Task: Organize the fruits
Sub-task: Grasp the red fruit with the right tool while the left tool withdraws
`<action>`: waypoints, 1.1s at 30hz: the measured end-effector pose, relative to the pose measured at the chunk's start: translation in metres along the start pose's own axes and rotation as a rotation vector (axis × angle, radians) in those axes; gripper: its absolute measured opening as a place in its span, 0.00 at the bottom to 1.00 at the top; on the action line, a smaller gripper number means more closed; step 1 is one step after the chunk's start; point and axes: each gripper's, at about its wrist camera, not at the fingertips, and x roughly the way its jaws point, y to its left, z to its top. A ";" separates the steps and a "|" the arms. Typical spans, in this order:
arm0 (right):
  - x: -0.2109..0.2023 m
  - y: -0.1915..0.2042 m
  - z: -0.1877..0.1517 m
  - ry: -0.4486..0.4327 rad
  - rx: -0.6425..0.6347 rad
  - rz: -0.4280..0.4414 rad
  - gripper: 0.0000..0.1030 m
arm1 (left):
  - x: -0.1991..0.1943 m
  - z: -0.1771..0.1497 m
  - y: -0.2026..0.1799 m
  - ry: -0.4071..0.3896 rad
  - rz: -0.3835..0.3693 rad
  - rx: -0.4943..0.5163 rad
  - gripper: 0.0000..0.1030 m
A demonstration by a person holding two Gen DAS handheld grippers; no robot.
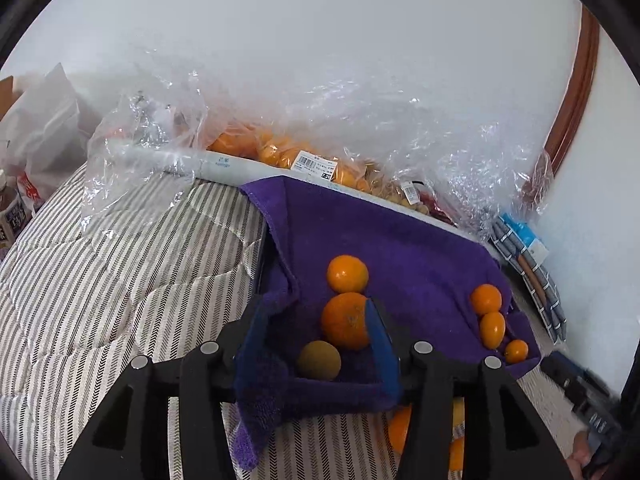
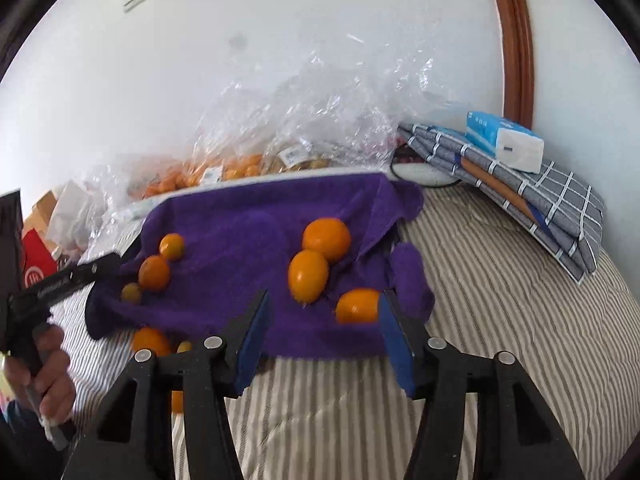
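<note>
Left tongs apparently spread wide; right tongs spread too.

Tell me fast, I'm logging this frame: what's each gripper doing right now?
Left gripper: open, holding nothing; a brownish fruit on the purple towel lies between its fingers.
Right gripper: open, empty, above the towel's near edge.

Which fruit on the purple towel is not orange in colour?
The dull olive-brown fruit between the left gripper fingers, nearest the camera. The others on the purple towel are bright orange.
</note>
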 end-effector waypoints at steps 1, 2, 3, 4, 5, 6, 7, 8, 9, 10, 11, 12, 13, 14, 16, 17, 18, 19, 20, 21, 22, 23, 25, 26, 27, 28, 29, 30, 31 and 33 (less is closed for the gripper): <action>-0.001 0.004 -0.004 0.010 -0.009 0.010 0.42 | -0.002 0.000 0.002 -0.003 -0.005 -0.007 0.47; -0.002 0.008 -0.008 0.025 -0.019 0.019 0.39 | -0.004 0.000 0.003 -0.009 -0.012 -0.012 0.47; -0.001 0.012 -0.013 0.038 -0.028 0.022 0.39 | -0.007 -0.001 0.004 -0.014 -0.021 -0.014 0.47; -0.001 0.017 -0.019 0.043 -0.032 0.024 0.39 | -0.009 -0.002 0.005 -0.019 -0.024 -0.012 0.47; 0.001 0.021 -0.025 0.053 -0.035 0.028 0.39 | -0.012 -0.004 0.006 -0.024 -0.018 -0.009 0.47; 0.004 0.025 -0.029 0.066 -0.035 0.035 0.39 | -0.015 -0.006 0.007 -0.028 -0.015 -0.009 0.47; 0.007 0.028 -0.032 0.081 -0.037 0.042 0.38 | -0.019 -0.009 0.010 -0.028 -0.016 -0.015 0.47; 0.009 0.031 -0.035 0.092 -0.041 0.051 0.38 | -0.021 -0.010 0.011 -0.024 -0.020 -0.020 0.47; 0.011 0.033 -0.035 0.098 -0.046 0.057 0.38 | -0.025 -0.013 0.014 -0.021 -0.025 -0.024 0.47; 0.014 0.036 -0.036 0.106 -0.054 0.066 0.38 | -0.031 -0.017 0.017 -0.024 -0.024 -0.026 0.47; 0.016 0.038 -0.037 0.112 -0.061 0.070 0.38 | -0.035 -0.020 0.019 -0.027 -0.019 -0.024 0.47; 0.016 0.040 -0.037 0.113 -0.065 0.074 0.38 | -0.041 -0.025 0.021 -0.032 -0.014 -0.021 0.47; 0.017 0.042 -0.036 0.112 -0.067 0.083 0.38 | -0.044 -0.029 0.023 -0.034 -0.010 -0.022 0.47; 0.019 0.044 -0.035 0.114 -0.069 0.092 0.38 | -0.046 -0.034 0.025 -0.023 0.000 -0.026 0.47; 0.025 0.047 -0.034 0.130 -0.074 0.077 0.38 | -0.046 -0.041 0.027 0.014 0.009 -0.022 0.47; 0.029 0.048 -0.034 0.139 -0.078 0.071 0.36 | -0.047 -0.043 0.027 0.016 0.005 -0.019 0.47; 0.032 0.048 -0.033 0.144 -0.078 0.075 0.35 | -0.048 -0.044 0.026 0.009 0.003 -0.016 0.47; 0.035 0.048 -0.033 0.146 -0.075 0.075 0.34 | -0.049 -0.043 0.024 -0.004 0.001 -0.008 0.47; 0.038 0.049 -0.032 0.153 -0.073 0.073 0.33 | -0.050 -0.043 0.023 -0.011 0.001 0.001 0.47; 0.041 0.050 -0.032 0.162 -0.075 0.069 0.32 | -0.049 -0.043 0.022 -0.011 0.003 0.009 0.47; 0.046 0.052 -0.032 0.180 -0.082 0.054 0.27 | -0.048 -0.043 0.020 -0.005 0.006 0.016 0.47; 0.049 0.054 -0.032 0.193 -0.088 0.036 0.24 | -0.047 -0.044 0.019 0.001 0.004 0.021 0.47; 0.049 0.056 -0.032 0.189 -0.098 0.030 0.23 | -0.046 -0.046 0.016 0.008 -0.004 0.036 0.47; 0.048 0.056 -0.033 0.187 -0.103 0.028 0.23 | -0.045 -0.046 0.014 0.009 -0.007 0.041 0.47; 0.047 0.055 -0.034 0.185 -0.101 0.030 0.23 | -0.045 -0.046 0.013 0.011 -0.014 0.046 0.47; 0.046 0.053 -0.034 0.184 -0.099 0.037 0.23 | -0.045 -0.047 0.012 0.014 -0.022 0.051 0.47; 0.044 0.051 -0.034 0.179 -0.094 0.045 0.23 | -0.045 -0.047 0.010 0.015 -0.029 0.056 0.47; 0.042 0.049 -0.034 0.172 -0.088 0.048 0.23 | -0.045 -0.048 0.009 0.019 -0.041 0.066 0.47; 0.038 0.045 -0.034 0.155 -0.080 0.051 0.23 | -0.045 -0.049 0.006 0.024 -0.053 0.079 0.47; 0.030 0.039 -0.036 0.131 -0.073 0.038 0.23 | -0.044 -0.052 0.000 0.041 -0.079 0.110 0.47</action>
